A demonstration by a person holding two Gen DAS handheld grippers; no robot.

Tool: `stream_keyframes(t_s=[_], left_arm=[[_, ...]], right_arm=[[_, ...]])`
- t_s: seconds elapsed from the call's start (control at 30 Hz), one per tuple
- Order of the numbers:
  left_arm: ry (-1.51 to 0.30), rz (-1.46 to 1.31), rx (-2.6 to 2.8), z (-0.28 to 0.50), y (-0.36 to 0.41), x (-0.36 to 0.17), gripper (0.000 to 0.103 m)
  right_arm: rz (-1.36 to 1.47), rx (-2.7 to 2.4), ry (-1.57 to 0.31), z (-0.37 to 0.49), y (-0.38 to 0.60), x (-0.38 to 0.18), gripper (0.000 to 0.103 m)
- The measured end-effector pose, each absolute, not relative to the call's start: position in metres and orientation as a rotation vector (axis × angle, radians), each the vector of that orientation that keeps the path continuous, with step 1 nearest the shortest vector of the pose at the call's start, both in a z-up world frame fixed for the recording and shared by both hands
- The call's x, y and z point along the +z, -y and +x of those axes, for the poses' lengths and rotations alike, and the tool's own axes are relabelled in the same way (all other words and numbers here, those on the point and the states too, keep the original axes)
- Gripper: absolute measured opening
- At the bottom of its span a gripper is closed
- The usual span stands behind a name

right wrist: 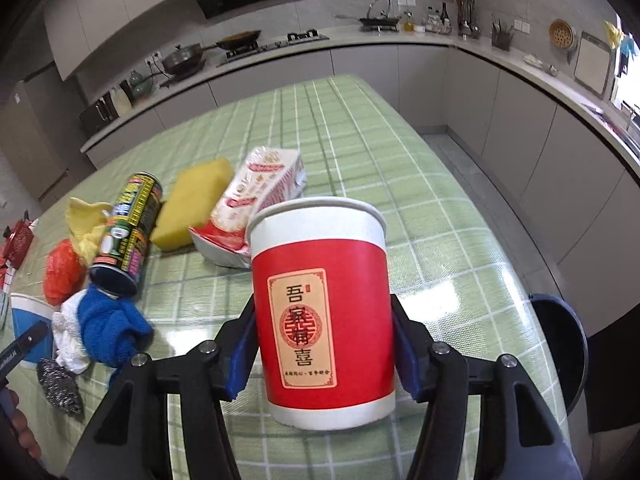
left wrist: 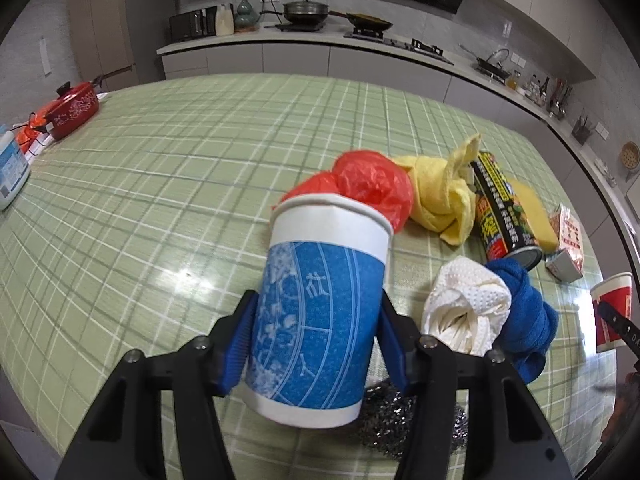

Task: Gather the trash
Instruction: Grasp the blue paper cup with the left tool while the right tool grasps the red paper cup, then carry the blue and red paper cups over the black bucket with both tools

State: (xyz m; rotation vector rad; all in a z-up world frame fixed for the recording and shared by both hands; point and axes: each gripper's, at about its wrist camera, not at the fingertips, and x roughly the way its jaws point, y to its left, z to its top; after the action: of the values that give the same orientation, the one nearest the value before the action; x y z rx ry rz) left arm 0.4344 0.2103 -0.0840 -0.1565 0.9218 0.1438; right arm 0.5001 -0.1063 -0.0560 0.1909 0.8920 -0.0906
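On the green-checked worktop [right wrist: 400, 152], 2 paper cups are gripped at mid-body, presumably so each can be lifted upright for disposal. The blue cup [left wrist: 316, 312], tilted, is pinched by the left hand-held gripper [left wrist: 316, 344], pads pressed on both sides. The red cup [right wrist: 324, 320], upright at the near right edge, is clamped by the right hand-held gripper [right wrist: 324, 348]. Other trash lies clustered between them.
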Motion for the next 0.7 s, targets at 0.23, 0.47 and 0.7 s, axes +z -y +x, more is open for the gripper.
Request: stream_keyframes(t_s=[0.23, 0.47, 0.7], left_arm=[[-0.866, -0.159, 0.152, 0.421, -0.213, -0.061, 0.057], [-0.843, -0.145, 0.109, 0.397, -0.181, -0.051, 0.057], [-0.842, -0.127, 0.03, 0.376, -0.146, -0.045, 0.057]], right_arm=[[0.193, -0.047, -0.846, 0.482, 0.097, -0.035, 0.061], [0.184, 0.019, -0.817, 0.456, 0.095, -0.023, 0.061], [0.195, 0.02, -0.796, 0.417, 0.11, -0.011, 0.061]])
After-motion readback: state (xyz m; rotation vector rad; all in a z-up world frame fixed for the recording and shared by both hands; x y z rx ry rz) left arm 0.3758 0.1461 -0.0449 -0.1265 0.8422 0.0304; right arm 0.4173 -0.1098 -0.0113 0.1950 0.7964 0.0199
